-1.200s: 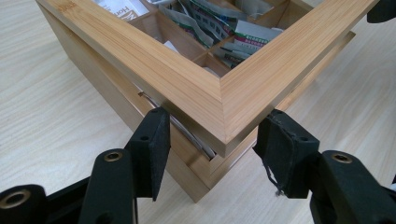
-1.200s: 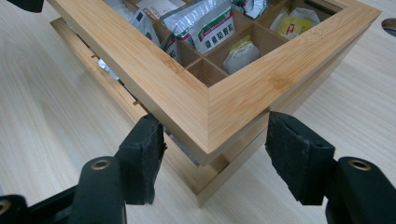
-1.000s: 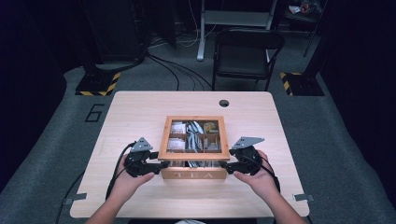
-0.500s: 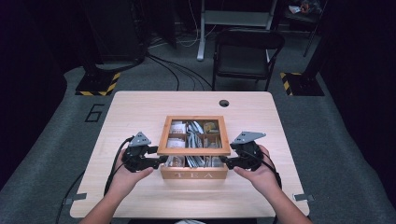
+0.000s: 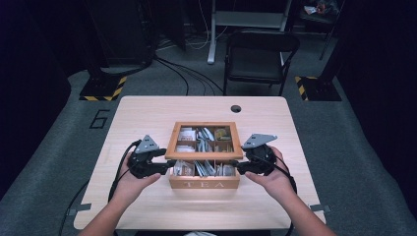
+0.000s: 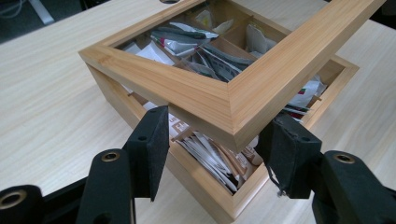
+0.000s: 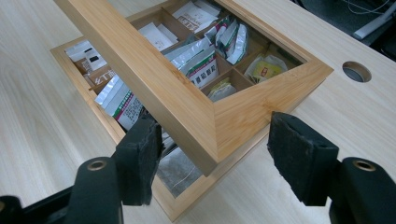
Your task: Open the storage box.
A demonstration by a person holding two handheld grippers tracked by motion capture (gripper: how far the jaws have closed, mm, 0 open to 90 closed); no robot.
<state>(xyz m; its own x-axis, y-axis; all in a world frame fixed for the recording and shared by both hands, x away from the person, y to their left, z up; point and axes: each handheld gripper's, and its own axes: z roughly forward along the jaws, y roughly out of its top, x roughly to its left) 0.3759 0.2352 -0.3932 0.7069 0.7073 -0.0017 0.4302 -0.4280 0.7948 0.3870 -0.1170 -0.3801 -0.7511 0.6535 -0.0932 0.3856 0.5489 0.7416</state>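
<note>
A wooden tea box marked TEA stands in the middle of the table, full of tea bags in compartments. Its windowed wooden lid is tilted up at the front, hinged at the back. My left gripper straddles the lid's front left corner, with pads against both side faces. On the front right corner my right gripper holds the same way. Under the raised front edge more tea bags show.
The light wooden table has a round cable hole behind the box. A black chair stands beyond the far edge. Cables trail from both grippers toward the person at the near edge.
The lid's front edge has risen off the box, carried up by both grippers. The right hand has lifted slightly more; the box itself has stayed in place.
</note>
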